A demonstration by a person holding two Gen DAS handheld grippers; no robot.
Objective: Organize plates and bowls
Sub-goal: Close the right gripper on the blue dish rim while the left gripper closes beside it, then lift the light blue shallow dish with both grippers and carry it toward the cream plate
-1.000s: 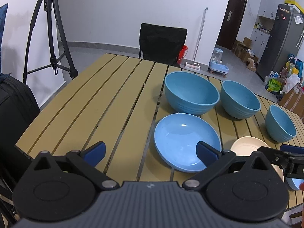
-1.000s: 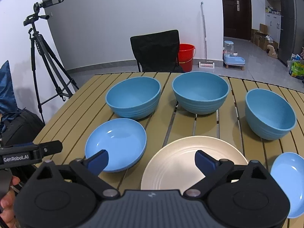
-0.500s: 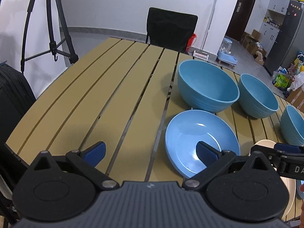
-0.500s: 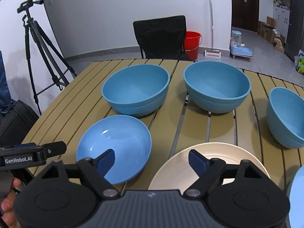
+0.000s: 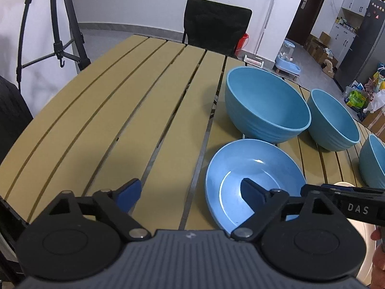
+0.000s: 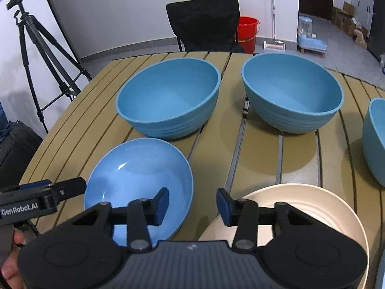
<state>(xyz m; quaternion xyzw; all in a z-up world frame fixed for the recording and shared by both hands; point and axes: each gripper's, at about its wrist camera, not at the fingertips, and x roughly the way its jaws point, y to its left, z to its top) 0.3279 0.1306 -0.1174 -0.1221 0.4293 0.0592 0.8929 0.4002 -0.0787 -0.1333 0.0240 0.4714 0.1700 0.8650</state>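
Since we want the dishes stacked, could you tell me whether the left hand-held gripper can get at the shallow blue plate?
Probably yes: the left hand-held gripper straddles the shallow blue plate's near rim, its jaws closing, nothing between.

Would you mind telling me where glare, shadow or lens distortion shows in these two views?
Left wrist view: the slatted tan wooden table bows under fisheye; a glint sits on the shallow blue plate. Right wrist view: the same plate glints, and the deep blue bowls cast soft shadows.

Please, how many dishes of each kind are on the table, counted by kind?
Deep blue bowls: 3
Shallow blue plate: 1
Cream plate: 1
Total: 5 in these views
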